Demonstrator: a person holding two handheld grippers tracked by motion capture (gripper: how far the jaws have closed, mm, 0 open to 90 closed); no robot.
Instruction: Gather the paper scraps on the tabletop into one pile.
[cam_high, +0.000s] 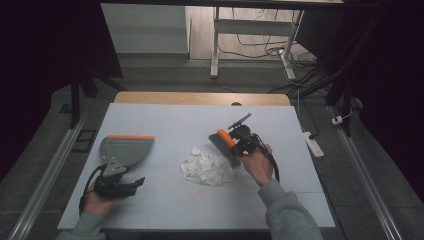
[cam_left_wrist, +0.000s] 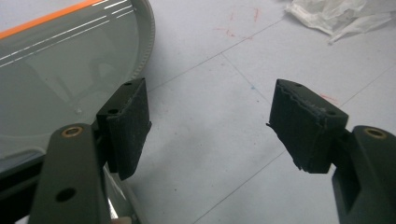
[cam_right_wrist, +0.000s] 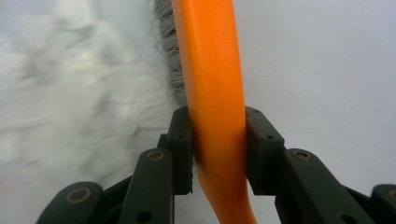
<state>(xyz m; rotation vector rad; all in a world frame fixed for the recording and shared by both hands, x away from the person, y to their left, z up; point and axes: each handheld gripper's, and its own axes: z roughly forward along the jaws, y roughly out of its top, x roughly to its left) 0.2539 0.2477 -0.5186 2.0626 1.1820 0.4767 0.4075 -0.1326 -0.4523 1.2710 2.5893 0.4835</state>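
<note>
High view, near to far. At the lower left of the frame, the left gripper (cam_high: 120, 184) rests on the white table (cam_high: 165, 205), just below the grey dustpan (cam_high: 125, 148); in the left gripper view its jaws stand wide apart with nothing between them, the pan's curved wall beside the left-hand jaw. At lower centre-right, a hand (cam_high: 257, 165) carries the right gripper (cam_high: 239, 145), whose jaws are closed on the orange handle of a brush (cam_right_wrist: 215, 93), gripped partway along the handle, the grey bristles (cam_right_wrist: 170, 56) beyond the jaws and beside the paper. At the centre of the frame lies a pile of crumpled white paper scraps (cam_high: 205, 166), touching or nearly touching the brush head; whether bristles press into it cannot be told. Judged properties: the scraps are light and soft and would scatter under a quick stroke; the brush handle is stiff, smooth plastic, likely to twist in a loose grip; the dustpan looks light and rigid, best taken by its handle at the near end. Beyond the table edge, at the top of the frame, stand desk legs and loose cables on the floor.
</note>
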